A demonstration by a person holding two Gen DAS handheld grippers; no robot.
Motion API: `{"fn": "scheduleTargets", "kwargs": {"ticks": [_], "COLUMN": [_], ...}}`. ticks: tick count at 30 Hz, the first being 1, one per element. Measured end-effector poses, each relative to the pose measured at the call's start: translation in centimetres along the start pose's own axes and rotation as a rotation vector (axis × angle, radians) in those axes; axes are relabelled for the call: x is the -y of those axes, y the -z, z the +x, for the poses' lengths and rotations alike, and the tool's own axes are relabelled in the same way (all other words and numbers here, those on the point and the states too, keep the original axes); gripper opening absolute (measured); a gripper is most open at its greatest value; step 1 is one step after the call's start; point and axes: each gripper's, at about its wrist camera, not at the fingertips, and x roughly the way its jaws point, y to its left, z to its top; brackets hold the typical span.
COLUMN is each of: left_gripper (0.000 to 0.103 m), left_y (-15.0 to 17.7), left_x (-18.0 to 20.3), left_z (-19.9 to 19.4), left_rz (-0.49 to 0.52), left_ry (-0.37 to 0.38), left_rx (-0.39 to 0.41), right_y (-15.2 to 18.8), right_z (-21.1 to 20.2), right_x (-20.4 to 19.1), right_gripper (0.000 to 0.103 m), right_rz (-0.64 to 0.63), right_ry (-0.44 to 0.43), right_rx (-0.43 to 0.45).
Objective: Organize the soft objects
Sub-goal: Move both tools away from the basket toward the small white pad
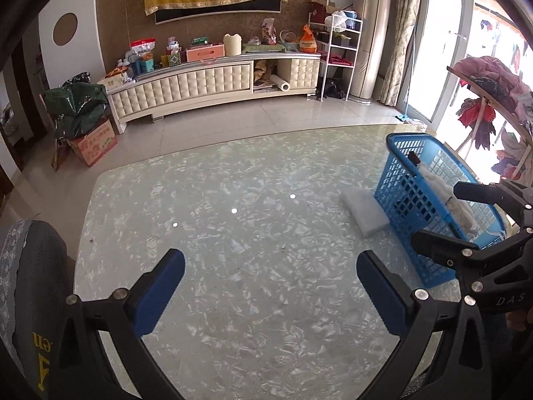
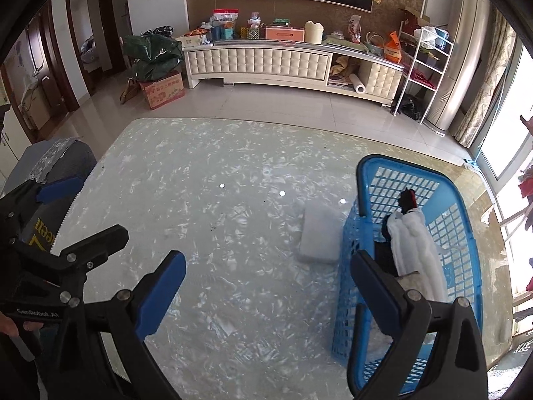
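A blue plastic basket (image 2: 466, 210) stands at the table's right side; it also shows in the left wrist view (image 1: 403, 146). A white fluffy cloth (image 2: 416, 250) with a black piece lies inside it, seen also in the left wrist view (image 1: 439, 183). A white foam pad (image 2: 319, 233) lies flat on the table, touching the basket's left wall; it shows in the left wrist view too (image 1: 364, 211). My left gripper (image 1: 269, 290) is open and empty over the table. My right gripper (image 2: 268, 290) is open and empty, its right finger (image 2: 376, 293) over the basket's near left wall.
The glass table (image 2: 216, 233) has a marbled top with small white dots. A chair back (image 1: 30, 283) stands at the left edge. A TV cabinet (image 1: 213, 80), boxes and a white rack (image 1: 339, 56) stand beyond on the tiled floor.
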Motion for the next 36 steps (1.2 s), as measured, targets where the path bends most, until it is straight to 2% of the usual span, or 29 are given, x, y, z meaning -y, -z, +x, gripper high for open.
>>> {"fn": "scheduleTargets", "kwargs": {"ticks": [9, 20, 33, 36], "left_gripper": [0.103, 0.103, 0.102, 0.103], "left_y": [1.4, 1.8, 0.8, 0.4], "left_x": [-2.7, -4.9, -4.5, -3.9], "left_z": [3.1, 6.6, 11.0, 11.8], "left_rz": [-0.049, -0.057, -0.046, -0.035], "left_ry": [-0.028, -0.046, -0.026, -0.02], "left_rx": [-0.069, -0.132, -0.187, -0.191], "right_y": [-0.7, -1.0, -0.9, -0.9], "right_z": [3.2, 7.1, 9.9, 10.1], "right_x": [-2.1, -2.4, 0.8, 1.3], "right_gripper": [0.1, 0.1, 0.1, 0.096], "right_rz": [-0.033, 0.004, 0.085, 0.086], "right_ry": [-0.056, -0.101, -0.028, -0.021], "right_rx": [-0.043, -0.113, -0.152, -0.162]}}
